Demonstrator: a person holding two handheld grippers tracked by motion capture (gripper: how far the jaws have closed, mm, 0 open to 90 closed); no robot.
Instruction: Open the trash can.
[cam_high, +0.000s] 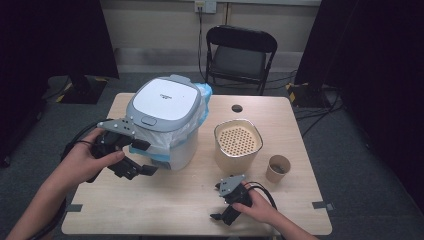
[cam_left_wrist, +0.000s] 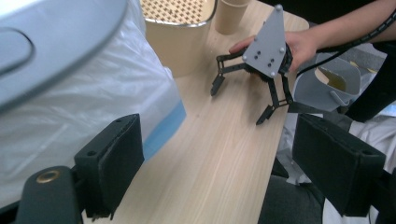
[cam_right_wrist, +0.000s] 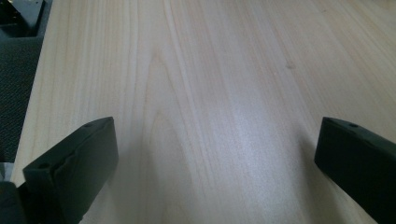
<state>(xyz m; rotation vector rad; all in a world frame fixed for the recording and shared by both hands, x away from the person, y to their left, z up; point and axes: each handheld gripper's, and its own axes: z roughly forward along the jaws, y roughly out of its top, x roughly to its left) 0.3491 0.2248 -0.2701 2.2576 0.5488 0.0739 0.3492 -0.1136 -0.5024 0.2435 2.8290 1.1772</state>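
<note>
Landmark: squat white waste bin (cam_high: 167, 117) with a grey-rimmed, rounded-square lid, standing on the left half of the pale wooden table (cam_high: 165, 205). The lid is down. A translucent white plastic liner with a blue band (cam_high: 175, 137) bunches out under the lid and hangs over the bin's front and right side.

Left gripper (cam_high: 145, 158): held in the person's left hand at the bin's front left corner, just beside the liner. Whether a jaw brushes the plastic cannot be told. In the left gripper view (cam_left_wrist: 219, 163) the two black jaws stand wide apart with bare table between them and nothing gripped. The liner and blue band lie just beyond the left jaw.

Right gripper (cam_high: 222, 218): well to the right of the bin and nearer the person, low over the table's front edge in the right hand. Its claw is spread, as seen from the left gripper view (cam_left_wrist: 239, 102). Its own view (cam_right_wrist: 215, 154) has wood grain alone between the jaws.

Right of the bin, near it: beige rounded-square container with a perforated top (cam_high: 238, 145). Further right: small brown paper cup (cam_high: 278, 168). Behind the bin, beyond the table: black folding chair (cam_high: 240, 55).
</note>
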